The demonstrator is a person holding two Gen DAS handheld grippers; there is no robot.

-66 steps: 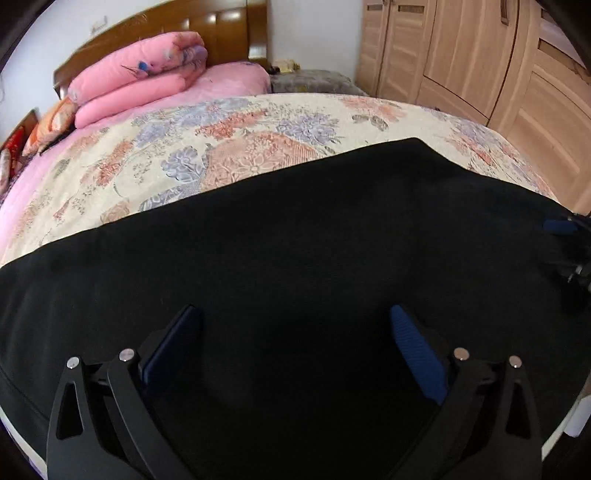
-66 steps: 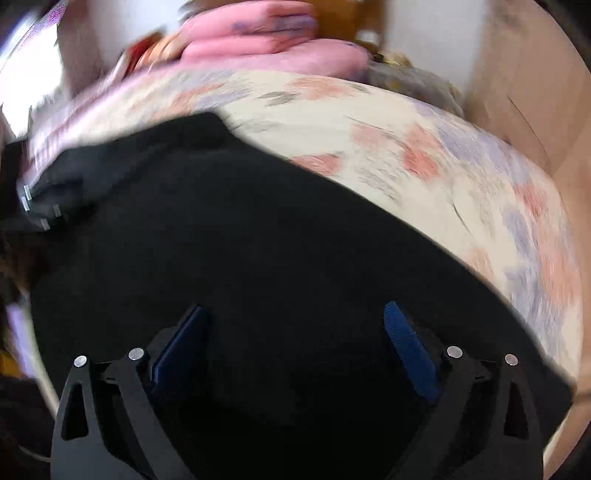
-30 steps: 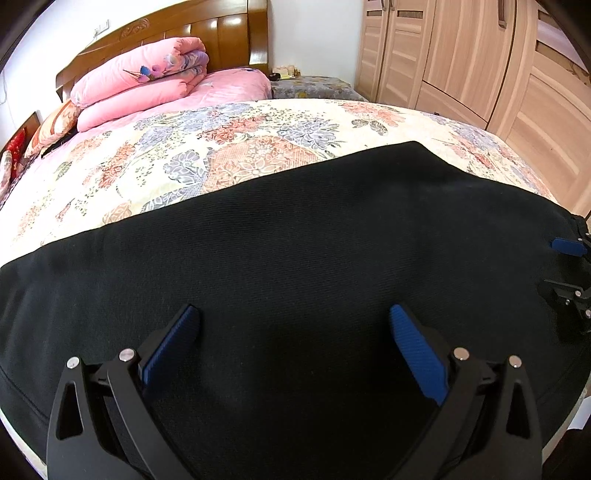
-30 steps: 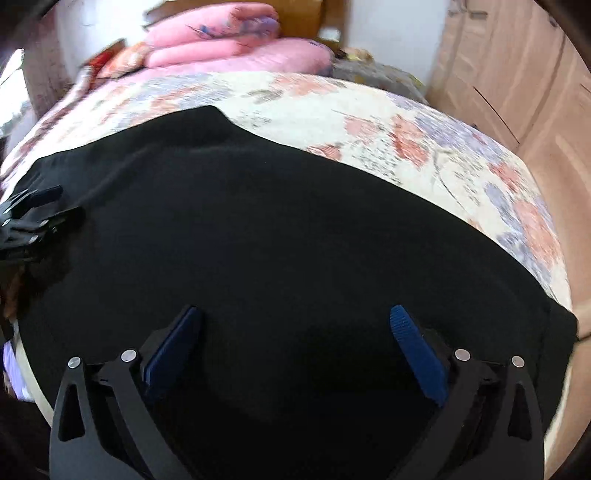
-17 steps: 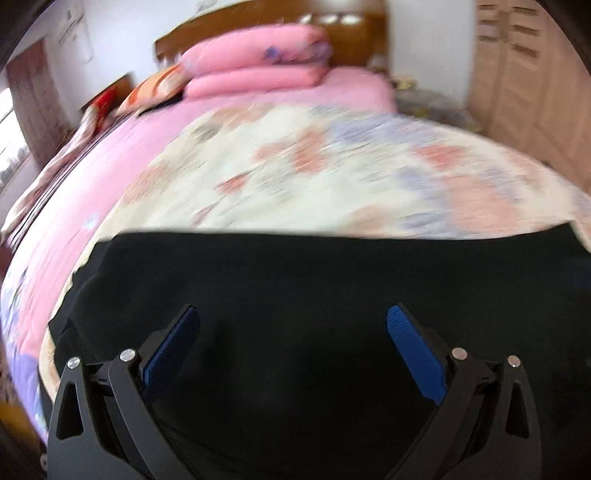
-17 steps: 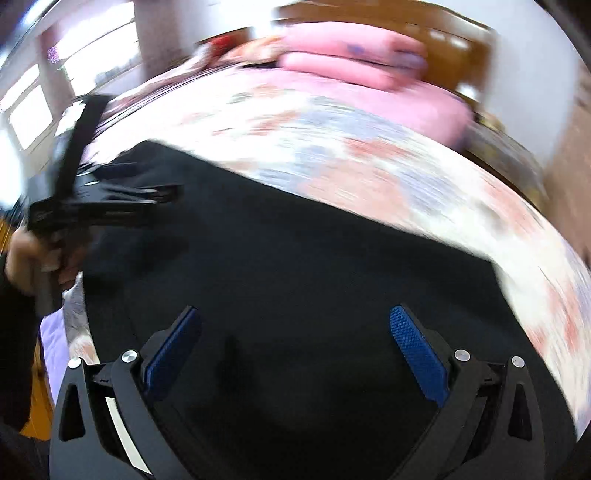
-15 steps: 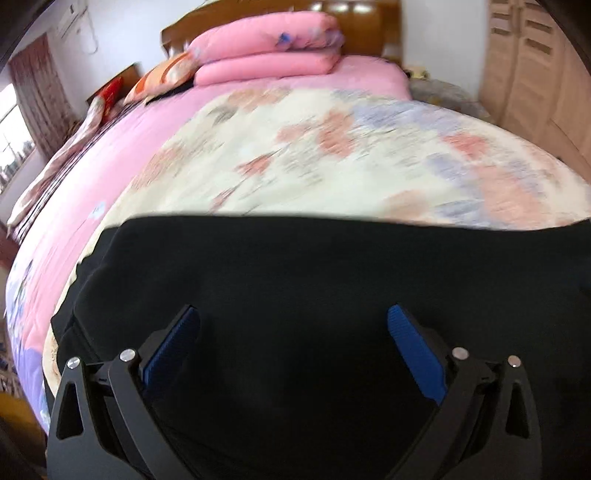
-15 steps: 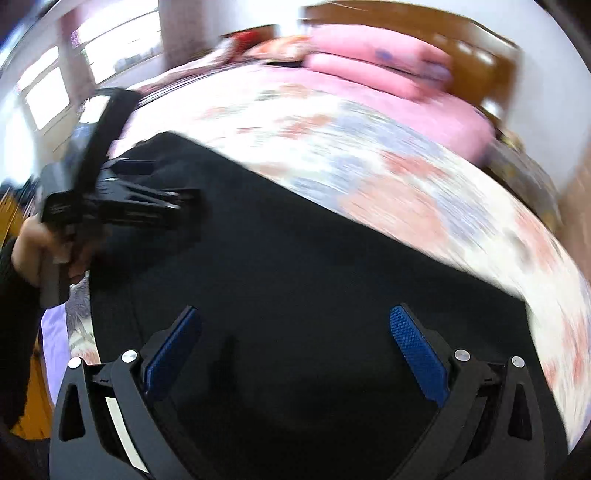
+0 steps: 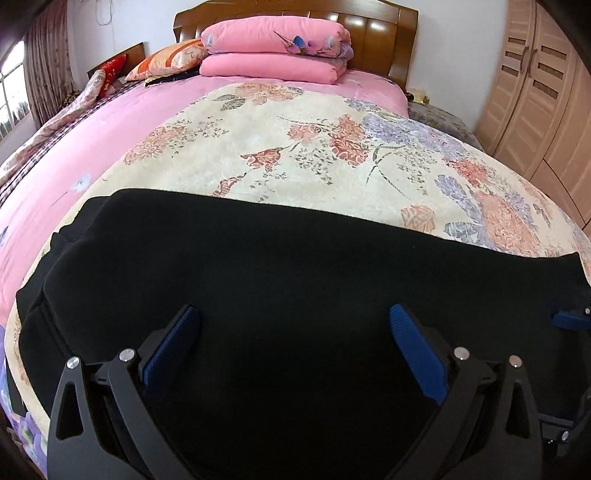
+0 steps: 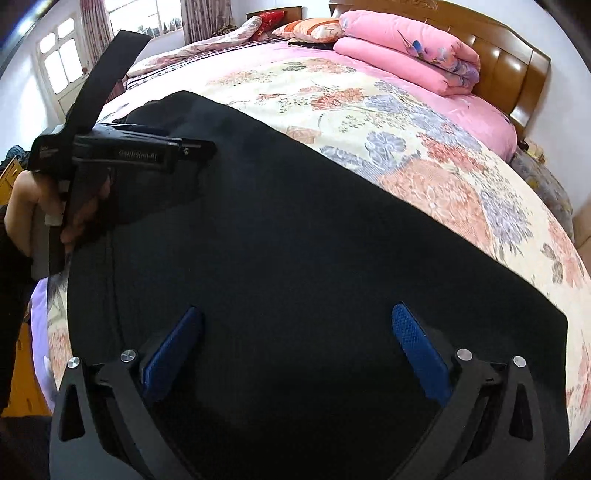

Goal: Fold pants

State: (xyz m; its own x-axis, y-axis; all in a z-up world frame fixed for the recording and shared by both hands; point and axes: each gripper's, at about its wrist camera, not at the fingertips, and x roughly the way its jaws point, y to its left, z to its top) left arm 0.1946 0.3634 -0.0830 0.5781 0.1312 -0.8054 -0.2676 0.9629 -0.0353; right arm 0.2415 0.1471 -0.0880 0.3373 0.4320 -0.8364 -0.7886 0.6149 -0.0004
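The black knit pants [image 9: 295,295] are lying flat in a long band across the foot end of the cream floral bedspread [image 9: 314,158], on the side away from the wooden headboard [image 9: 384,26] and the stacked pink folded quilt [image 9: 273,48]. Compared with a second ago, both cameras are pointing further toward the pants' left end: the left wrist view is now taking in the rounded end of the garment, which was out of frame before, and the blur of half a second ago is gone, so the swing looks to be settling.

The left gripper [image 9: 295,347] is hovering just above the cloth with its blue pads [image 9: 173,339] spread wide and nothing between them. The right gripper [image 10: 295,347] is likewise wide apart and empty over the middle of the pants. In the right wrist view the left gripper [image 10: 125,151] is reaching over the far-left end, held by a hand [image 10: 26,199].

Judging from this, the garment is already narrowed lengthwise, and the person is lining up to take that end and carry it across for the next fold; no grasp is made yet.
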